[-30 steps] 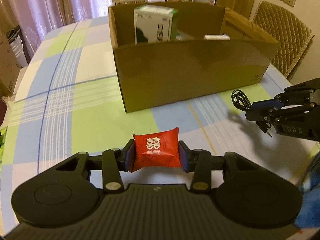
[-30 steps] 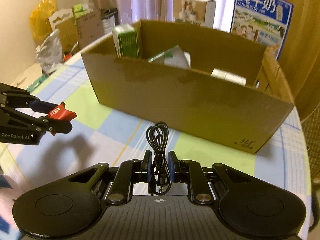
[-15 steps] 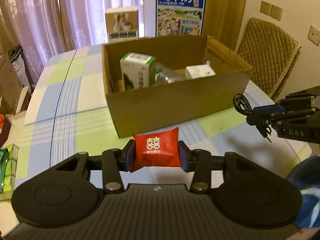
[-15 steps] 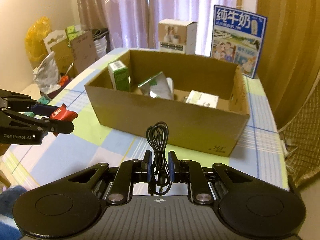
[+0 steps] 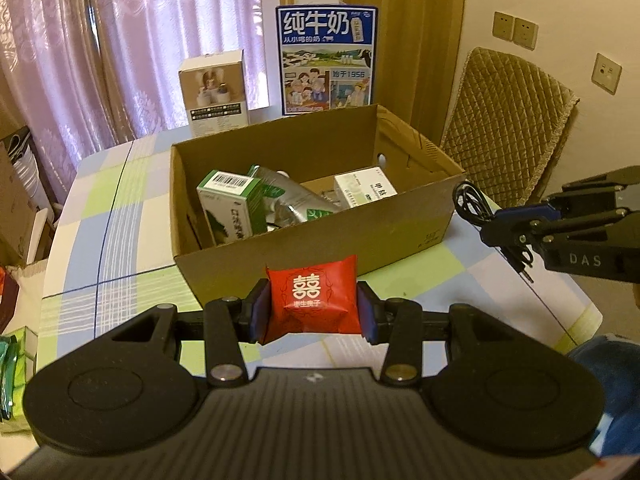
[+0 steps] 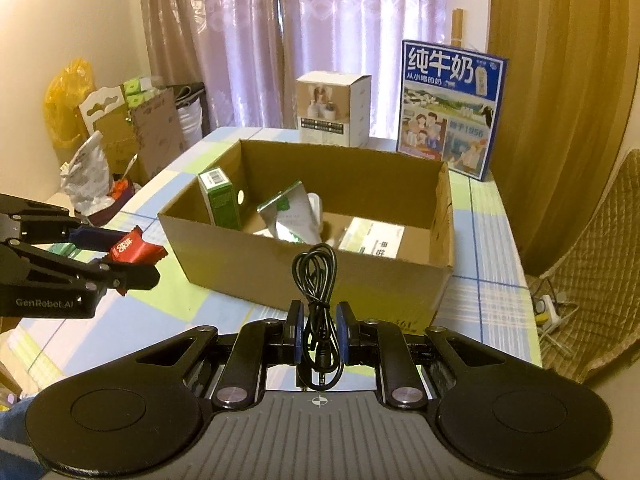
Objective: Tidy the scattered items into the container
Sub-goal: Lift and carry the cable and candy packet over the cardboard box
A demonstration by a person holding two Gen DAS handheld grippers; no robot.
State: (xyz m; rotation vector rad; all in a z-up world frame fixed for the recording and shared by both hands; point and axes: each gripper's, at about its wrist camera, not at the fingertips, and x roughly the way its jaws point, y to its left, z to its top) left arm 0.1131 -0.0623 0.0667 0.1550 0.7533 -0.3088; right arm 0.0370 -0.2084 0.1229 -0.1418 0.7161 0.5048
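A: The checked tablecloth point(image 5: 120, 216) lay further beneath both cameras than a second before, and the purple curtains point(image 6: 248, 40) filled more of the background.

B: So both tools had risen. Were they loaded?

A: The left gripper point(image 5: 311, 307) was clenched on the red candy packet point(image 5: 313, 298), near the front wall of the cardboard box point(image 5: 320, 236). The right gripper point(image 6: 319, 332) pinched the coiled black audio cable point(image 6: 316, 276), also short of the rim.

B: And inside the box?

A: A green carton point(image 5: 234, 210), a foil pouch point(image 6: 294, 216) and a white medicine box point(image 5: 366, 192) were now visible. Both loads probably cleared the wall, so carrying forward and dropping remained.
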